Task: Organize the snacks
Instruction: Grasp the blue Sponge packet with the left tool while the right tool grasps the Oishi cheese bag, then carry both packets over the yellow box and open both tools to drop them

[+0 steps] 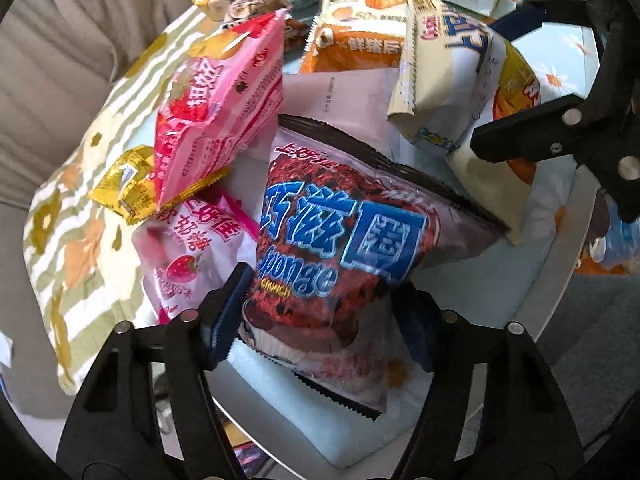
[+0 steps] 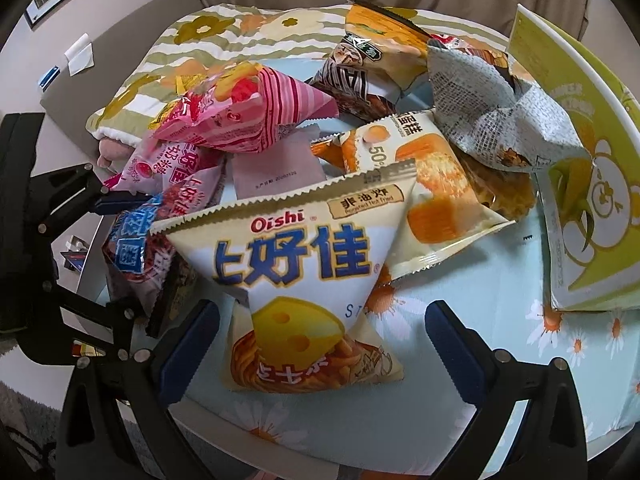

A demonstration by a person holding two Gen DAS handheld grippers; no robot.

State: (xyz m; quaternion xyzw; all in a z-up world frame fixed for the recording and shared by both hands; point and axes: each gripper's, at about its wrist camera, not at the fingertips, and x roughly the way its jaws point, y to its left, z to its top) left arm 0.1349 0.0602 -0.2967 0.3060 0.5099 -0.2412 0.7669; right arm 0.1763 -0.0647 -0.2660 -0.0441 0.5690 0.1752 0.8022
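Squeezing Sponge Crunch bag (image 1: 340, 248), left tool (image 1: 326, 312); cheese bag (image 2: 296, 280) between spread right tool (image 2: 320, 344).

We see our left tool (image 1: 324, 316) with its blue pads pressed on either side of a purple Sponge Crunch bag (image 1: 340, 248), amid piled snack packets on the bench (image 1: 552, 284). A pink strawberry packet (image 1: 220, 120) stands tilted behind it.

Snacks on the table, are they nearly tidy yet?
Not yet. Nothing looks sorted: the bags lie in one heap on the daisy tablecloth. The left hand-held gripper pinches the chocolate Sponge Crunch bag. The right hand-held gripper stands open around the Oishi cheese bag. Everything else waits.
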